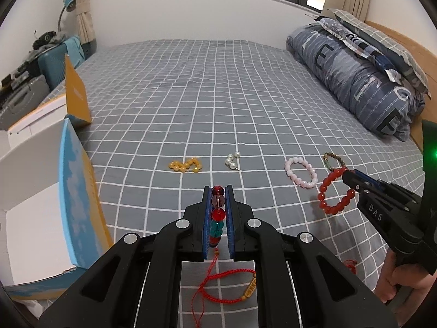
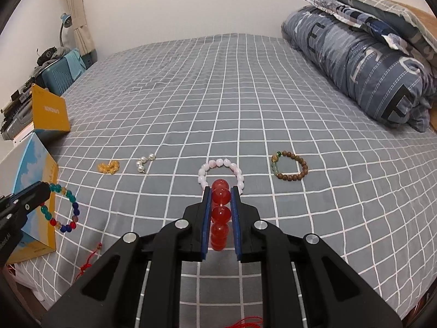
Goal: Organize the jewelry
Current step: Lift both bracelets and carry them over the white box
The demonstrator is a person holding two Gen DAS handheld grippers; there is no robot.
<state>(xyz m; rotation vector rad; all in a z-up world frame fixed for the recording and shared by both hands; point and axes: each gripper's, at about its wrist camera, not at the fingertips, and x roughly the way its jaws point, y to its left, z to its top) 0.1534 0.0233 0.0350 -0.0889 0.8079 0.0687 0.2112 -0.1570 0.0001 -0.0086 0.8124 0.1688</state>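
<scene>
My left gripper (image 1: 218,191) is shut on a multicoloured bead bracelet (image 1: 217,216), which hangs as a loop in the right wrist view (image 2: 67,210) above the bed. My right gripper (image 2: 220,190) is shut on a red bead bracelet (image 2: 220,213), seen lifted as a ring in the left wrist view (image 1: 334,191). On the grey checked bedsheet (image 1: 218,109) lie a yellow bead bracelet (image 1: 185,165), pearl earrings (image 1: 232,160), a pink bead bracelet (image 1: 301,172), a brown wooden bead bracelet (image 2: 289,165) and a red cord bracelet (image 1: 229,287).
An open white box with blue and yellow flaps (image 1: 41,205) stands at the bed's left edge. A folded blue quilt and pillows (image 1: 355,76) lie along the right side. A suitcase and clutter (image 1: 52,60) stand beyond the box.
</scene>
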